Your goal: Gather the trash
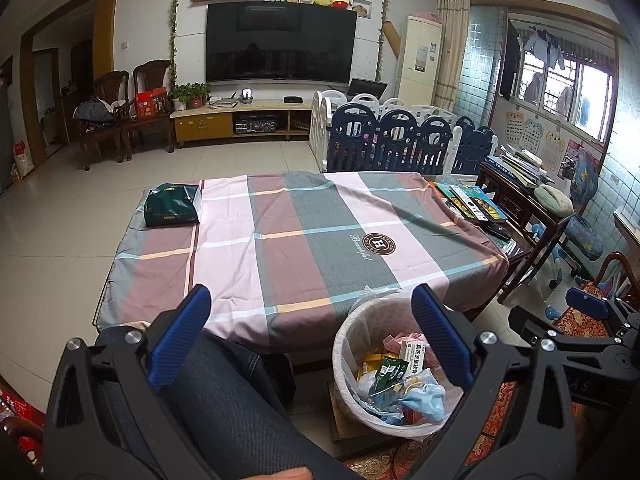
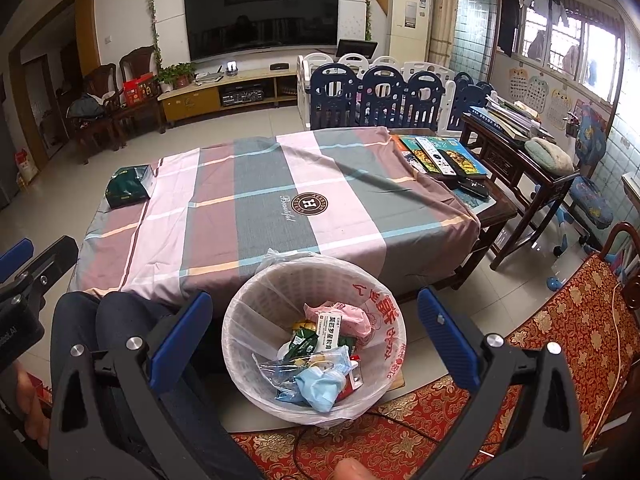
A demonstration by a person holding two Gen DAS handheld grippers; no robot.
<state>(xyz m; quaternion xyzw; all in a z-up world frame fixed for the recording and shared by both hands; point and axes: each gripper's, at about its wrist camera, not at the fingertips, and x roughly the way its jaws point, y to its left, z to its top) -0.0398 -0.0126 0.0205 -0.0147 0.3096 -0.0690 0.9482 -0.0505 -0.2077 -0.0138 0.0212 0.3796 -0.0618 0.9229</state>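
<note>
A white bin (image 2: 384, 364) lined with a clear bag stands on the floor at the near edge of the table; it also shows in the left wrist view (image 1: 348, 352). It holds several wrappers, a pink bag, a medicine box (image 2: 330, 330) and a blue face mask (image 2: 320, 386). My right gripper (image 2: 314, 320) is open and empty above the bin. My left gripper (image 1: 310, 312) is open and empty, above my knee and the table's near edge. A dark green packet (image 1: 172, 204) lies at the table's far left corner; it also shows in the right wrist view (image 2: 128, 186).
The table wears a plaid cloth (image 1: 304, 232). Books and remote controls (image 2: 440, 158) lie at its right end. A dark wooden side table (image 2: 516, 160) with books stands to the right. A red patterned cushion (image 2: 568, 332) lies near right. A playpen fence (image 1: 400, 136) stands behind.
</note>
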